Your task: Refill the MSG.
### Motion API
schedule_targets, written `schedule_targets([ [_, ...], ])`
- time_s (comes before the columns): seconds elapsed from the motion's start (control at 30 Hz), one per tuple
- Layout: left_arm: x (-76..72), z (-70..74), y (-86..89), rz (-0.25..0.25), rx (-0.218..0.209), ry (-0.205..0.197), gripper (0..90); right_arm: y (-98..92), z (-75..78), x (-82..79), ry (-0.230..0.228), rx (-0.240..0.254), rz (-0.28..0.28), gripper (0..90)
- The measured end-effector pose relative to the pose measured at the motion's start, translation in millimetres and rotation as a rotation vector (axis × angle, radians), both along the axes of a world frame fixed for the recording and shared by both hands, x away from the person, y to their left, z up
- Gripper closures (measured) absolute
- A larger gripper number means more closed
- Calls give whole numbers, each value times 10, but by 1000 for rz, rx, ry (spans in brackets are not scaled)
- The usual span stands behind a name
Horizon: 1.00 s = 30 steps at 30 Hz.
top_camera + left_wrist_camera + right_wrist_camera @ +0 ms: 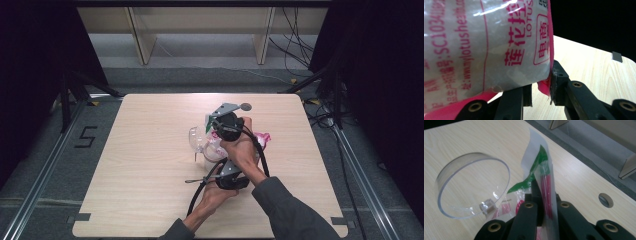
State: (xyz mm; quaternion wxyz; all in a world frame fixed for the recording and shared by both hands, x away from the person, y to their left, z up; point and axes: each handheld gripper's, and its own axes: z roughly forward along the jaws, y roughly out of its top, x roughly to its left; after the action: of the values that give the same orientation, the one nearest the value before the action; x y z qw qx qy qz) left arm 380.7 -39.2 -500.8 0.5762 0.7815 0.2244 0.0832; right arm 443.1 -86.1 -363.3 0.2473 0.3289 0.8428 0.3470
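A clear plastic bag point(214, 151) of white grains with pink print point(486, 42) is held up over the middle of the table between both grippers. My left gripper point(222, 167) comes from the near side, and its jaws pinch the bag's pink bottom corner point(543, 87). My right gripper point(216, 136) reaches in from the far side. Its jaws are shut on the bag's clear top strip with green and red stripes point(544, 173). A clear round glass container point(196, 138) stands just left of the bag, its rim point(474, 187) close beside the right jaws.
A thin metal utensil point(194, 181) lies on the light wooden table point(145, 165) near the left hand. More pink-and-clear plastic point(263, 137) lies right of the hands. Shelf legs point(142, 42) stand on the floor beyond the far edge.
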Motion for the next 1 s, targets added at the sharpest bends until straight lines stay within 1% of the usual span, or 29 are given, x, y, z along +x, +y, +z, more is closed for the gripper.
schedule_targets([
  [0.03,-3,-3,-3,0,1,1,746,-6,-7,10,-15,13,-4,900],
  [0.07,-4,-4,-7,-2,1,-1,746,-11,-12,21,-24,6,-2,900],
  [0.1,-5,-4,-11,-4,-1,-1,746,-8,-13,18,-20,-5,-2,900],
  [0.13,-4,-4,-13,-4,-2,-5,745,-4,-8,9,-1,-14,0,900],
  [0.17,-4,-3,-12,-5,-3,-4,745,9,-22,12,-20,-21,1,900],
  [0.2,-4,-3,-12,-5,-4,-3,745,8,-15,13,-7,-27,6,900],
  [0.23,-5,-1,-11,-4,-3,-5,745,13,-18,13,-13,-15,-4,900],
  [0.27,-5,0,-10,-4,-4,-5,745,15,-8,2,10,-5,-17,900],
  [0.3,-5,1,-8,-3,-4,-6,746,7,-3,15,-7,-8,-6,900],
  [0.37,-5,2,-3,2,-5,-5,746,7,7,16,-19,-5,-4,900],
  [0.4,-2,3,-2,-1,-5,-4,746,7,4,18,-18,-4,-2,900],
  [0.5,-8,6,-7,-4,-11,-3,745,22,-18,13,-11,-29,3,900],
  [0.53,-6,7,-3,-2,-8,-6,745,25,-15,15,-9,-31,6,900],
  [0.57,-5,9,1,0,-5,-8,745,19,-3,18,-10,-12,-5,900],
  [0.63,-8,9,1,-4,-7,-7,746,2,20,17,-6,1,-8,900],
  [0.7,-15,10,-11,-9,-7,-7,745,12,3,12,-8,-13,-3,900],
  [0.73,-16,11,-12,-6,-6,-9,745,22,-12,15,-18,-31,-2,900],
  [0.77,-14,15,-7,-6,-8,-10,745,22,-7,14,-12,-30,-2,900],
  [0.8,-13,19,-3,-5,-9,-11,745,20,7,9,-3,-17,-2,900],
  [0.83,-15,22,-2,-1,-7,-13,745,19,16,10,-8,-12,-5,900],
  [0.9,-21,28,-13,3,-14,-14,743,35,17,19,-7,-25,3,900],
  [0.93,-19,31,-10,2,-16,-13,742,53,0,24,-18,-25,-2,900],
  [0.97,-16,33,-3,0,-20,-12,742,61,7,20,-5,-35,-1,900],
  [1.0,-15,35,3,2,-19,-12,742,63,8,31,-18,-49,9,900],
])
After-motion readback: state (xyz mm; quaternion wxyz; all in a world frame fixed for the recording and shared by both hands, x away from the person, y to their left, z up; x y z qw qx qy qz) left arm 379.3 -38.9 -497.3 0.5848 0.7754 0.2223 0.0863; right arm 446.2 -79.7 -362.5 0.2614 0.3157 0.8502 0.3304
